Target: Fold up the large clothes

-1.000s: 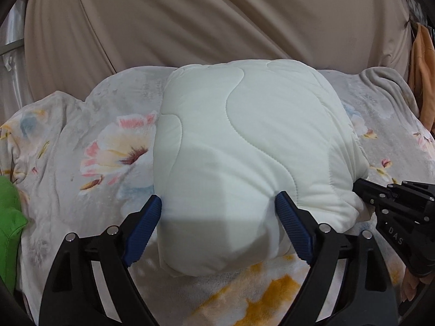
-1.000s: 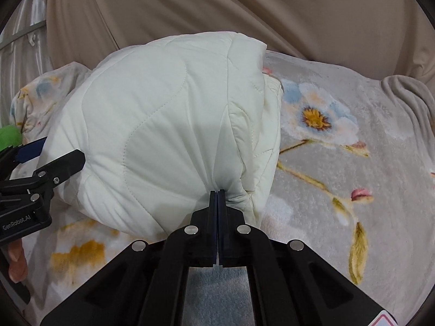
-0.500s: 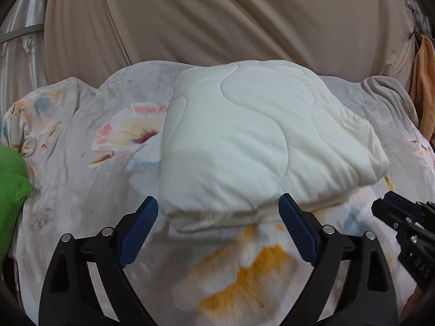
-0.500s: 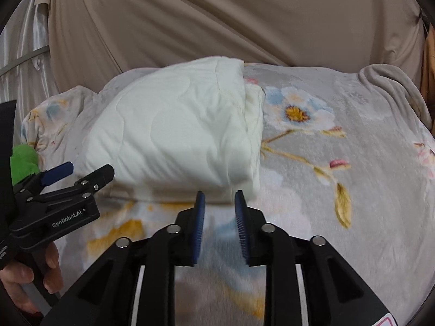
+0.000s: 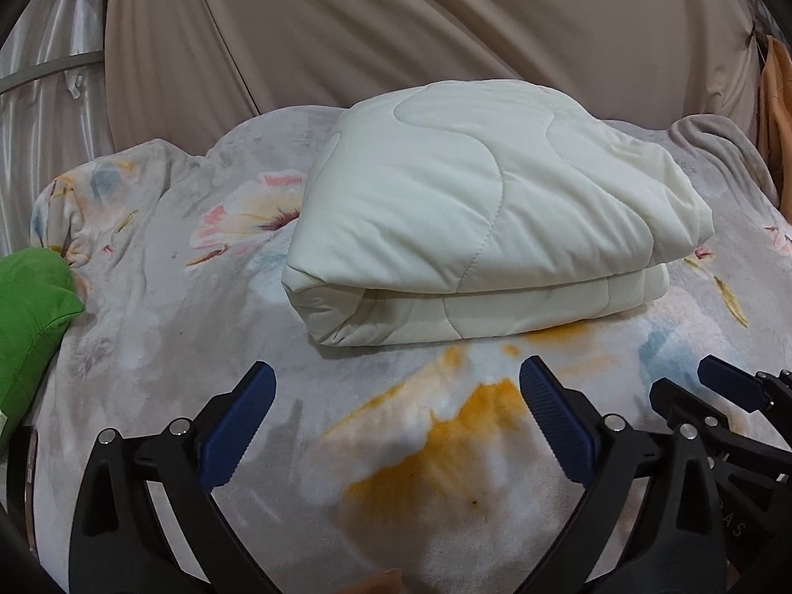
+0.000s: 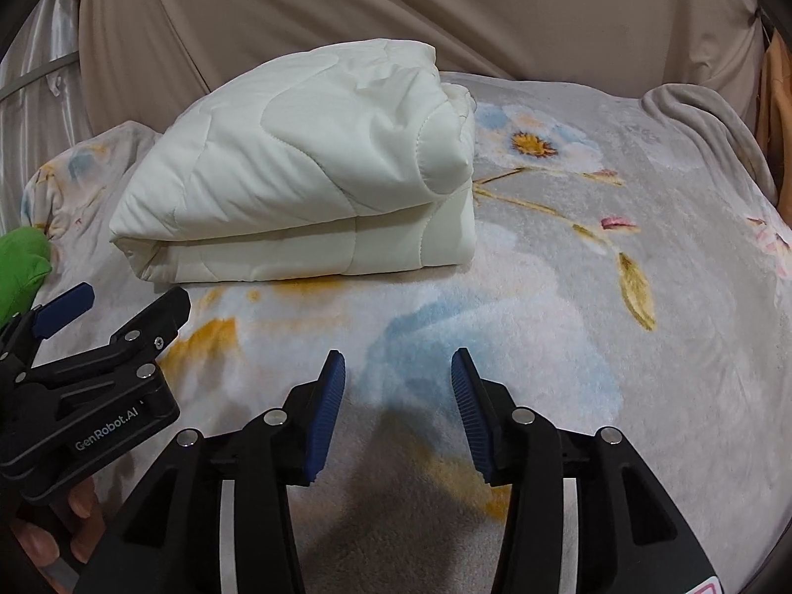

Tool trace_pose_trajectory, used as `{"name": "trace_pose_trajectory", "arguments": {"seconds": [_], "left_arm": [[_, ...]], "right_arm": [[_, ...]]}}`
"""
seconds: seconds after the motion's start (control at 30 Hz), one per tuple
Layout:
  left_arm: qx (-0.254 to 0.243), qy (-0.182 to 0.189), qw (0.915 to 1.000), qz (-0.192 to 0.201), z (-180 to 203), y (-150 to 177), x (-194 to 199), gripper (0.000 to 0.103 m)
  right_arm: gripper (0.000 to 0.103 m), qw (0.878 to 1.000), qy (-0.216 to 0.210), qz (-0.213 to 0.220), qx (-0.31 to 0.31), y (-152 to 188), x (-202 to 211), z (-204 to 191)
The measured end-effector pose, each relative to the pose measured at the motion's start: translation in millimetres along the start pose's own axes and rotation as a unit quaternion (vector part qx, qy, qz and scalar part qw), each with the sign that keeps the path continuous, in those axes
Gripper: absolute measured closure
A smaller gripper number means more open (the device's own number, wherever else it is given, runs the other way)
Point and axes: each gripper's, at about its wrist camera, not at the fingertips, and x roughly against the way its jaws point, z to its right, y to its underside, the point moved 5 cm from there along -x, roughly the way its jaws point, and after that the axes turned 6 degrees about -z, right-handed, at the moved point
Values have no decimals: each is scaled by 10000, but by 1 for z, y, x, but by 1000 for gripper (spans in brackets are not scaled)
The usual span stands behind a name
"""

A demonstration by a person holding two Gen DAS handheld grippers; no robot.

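Note:
A cream quilted garment [image 5: 475,208] lies folded in a thick bundle on the floral blanket [image 5: 435,445]; the right wrist view has it at upper left [image 6: 307,173]. My left gripper [image 5: 396,386] hangs in front of the bundle, apart from it, jaws opening wide with nothing between them. My right gripper [image 6: 396,371] is also back from the bundle, jaws opening, only blanket between the blue pads. In the left wrist view the right gripper [image 5: 693,396] shows at the right edge; in the right wrist view the left gripper [image 6: 119,312] shows at lower left, held by a hand [image 6: 54,534].
A green cushion [image 5: 29,326] lies at the left edge of the bed. A beige curtain [image 5: 396,24] hangs behind the bed. An orange cloth [image 5: 777,114] hangs at far right. The blanket's bunched grey hem [image 6: 703,119] rises at the back right.
The right gripper let go of the garment's edge and opened. Both grippers drew back toward me, and the raised bundle settled flat on the blanket.

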Motion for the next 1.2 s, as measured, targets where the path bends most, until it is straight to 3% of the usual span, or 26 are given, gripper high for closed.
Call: {"name": "trace_pose_trajectory", "arguments": {"seconds": [1.2], "left_arm": [[-169, -207, 9996, -44, 1, 1, -4, 6]], "right_arm": [[55, 9996, 258, 8, 145, 0, -2, -11]]}}
